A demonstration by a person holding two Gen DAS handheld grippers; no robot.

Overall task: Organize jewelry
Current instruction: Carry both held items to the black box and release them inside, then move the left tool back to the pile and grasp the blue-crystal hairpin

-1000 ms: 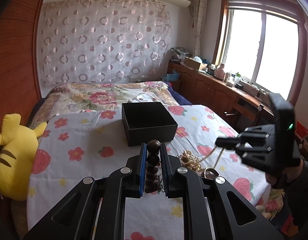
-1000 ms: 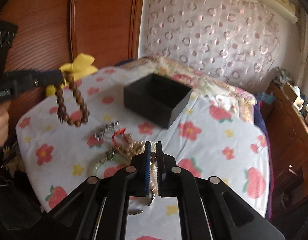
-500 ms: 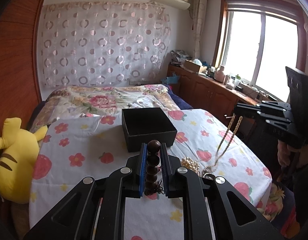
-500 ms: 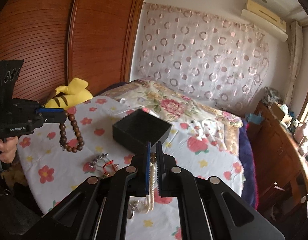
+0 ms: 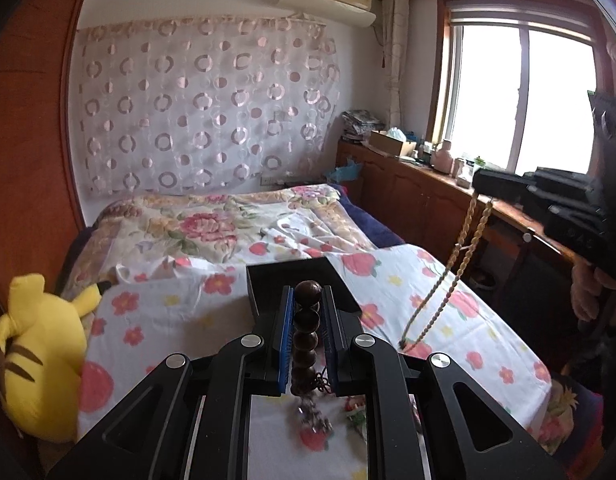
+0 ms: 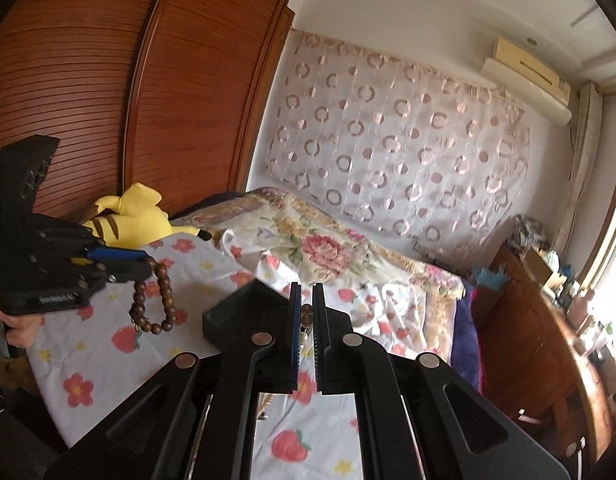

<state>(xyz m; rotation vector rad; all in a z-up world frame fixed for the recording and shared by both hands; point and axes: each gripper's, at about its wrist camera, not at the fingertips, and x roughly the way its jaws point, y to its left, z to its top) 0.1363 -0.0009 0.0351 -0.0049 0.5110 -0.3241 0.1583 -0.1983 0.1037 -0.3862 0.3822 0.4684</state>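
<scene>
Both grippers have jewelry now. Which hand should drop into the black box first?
Probably left. The left gripper holds the short bead bracelet right before the box. The right gripper's long necklace hangs off to the side.

There are two grippers, one wooden bead bracelet (image 5: 306, 328), one pearl necklace (image 5: 447, 272), one black box (image 6: 244, 312) and one yellow plush toy (image 5: 36, 356).

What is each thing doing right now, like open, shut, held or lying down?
Left gripper: shut on the wooden bead bracelet, which dangles.
Right gripper: shut on the pearl necklace, which hangs down.
Black box: open, no lid.
Yellow plush toy: lying at the bed's edge.
</scene>
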